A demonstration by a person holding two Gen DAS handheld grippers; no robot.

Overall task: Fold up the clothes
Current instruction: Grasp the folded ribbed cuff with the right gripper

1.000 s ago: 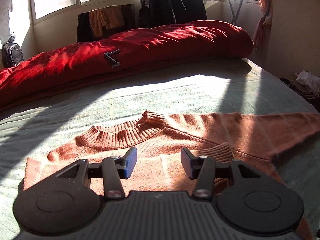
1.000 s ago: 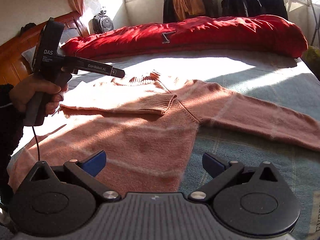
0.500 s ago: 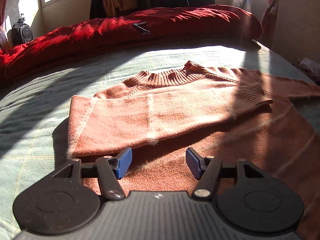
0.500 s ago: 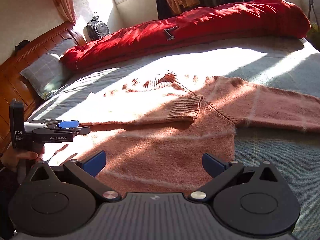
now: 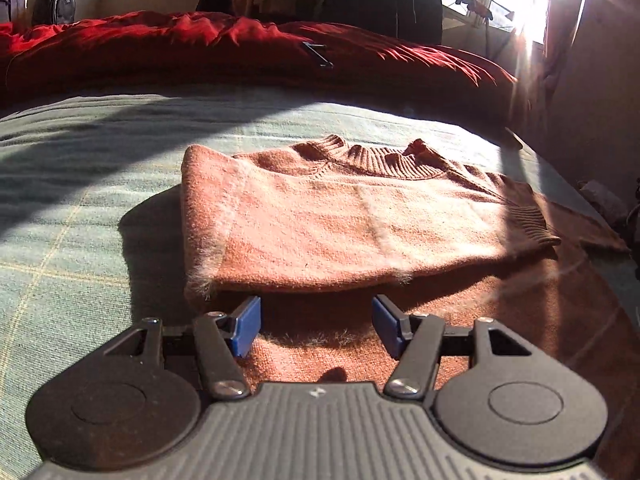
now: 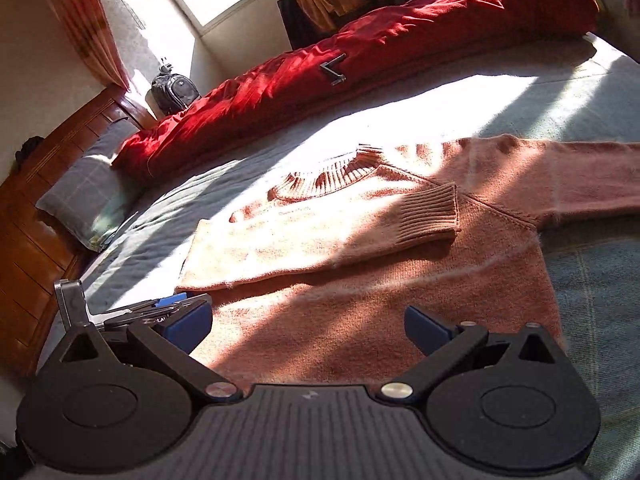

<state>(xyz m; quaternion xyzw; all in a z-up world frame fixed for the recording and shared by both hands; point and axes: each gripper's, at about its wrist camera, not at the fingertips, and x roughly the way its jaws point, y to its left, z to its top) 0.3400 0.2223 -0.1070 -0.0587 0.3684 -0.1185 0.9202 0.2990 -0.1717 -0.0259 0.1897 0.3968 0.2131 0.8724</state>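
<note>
Through the left wrist camera we see a bed under a pale green blanket (image 5: 72, 208) crossed by thin checked lines, half in sun and half in shadow, with a long red duvet (image 5: 240, 52) rolled along its far edge, dark jackets (image 5: 384, 0) hanging by the bright window behind it, and a black backpack (image 5: 54, 2) at the far left. The salmon-pink knitted sweater (image 5: 340, 232) lies flat on the blanket with one sleeve folded across the chest, its ribbed cuff (image 5: 528, 224) ending near the middle. We hold the left gripper (image 5: 316, 326) low over the sweater's lower body, its blue-padded fingers (image 5: 248, 324) apart with nothing between them. We can read no writing in this view. From the right wrist camera we see the same bed with a wooden headboard (image 6: 44, 208) and a grey checked pillow (image 6: 86, 196) at the left, an orange curtain (image 6: 80, 20) above them, and the red duvet beyond. The sweater spreads across the middle, the folded sleeve on top and the other sleeve (image 6: 560, 176) stretched out to the right. The right gripper (image 6: 308, 326) hovers over the hem area, spread wide and empty. The left gripper shows beside its left finger, over the sweater's left edge; the lettering on it is too small to read.
</note>
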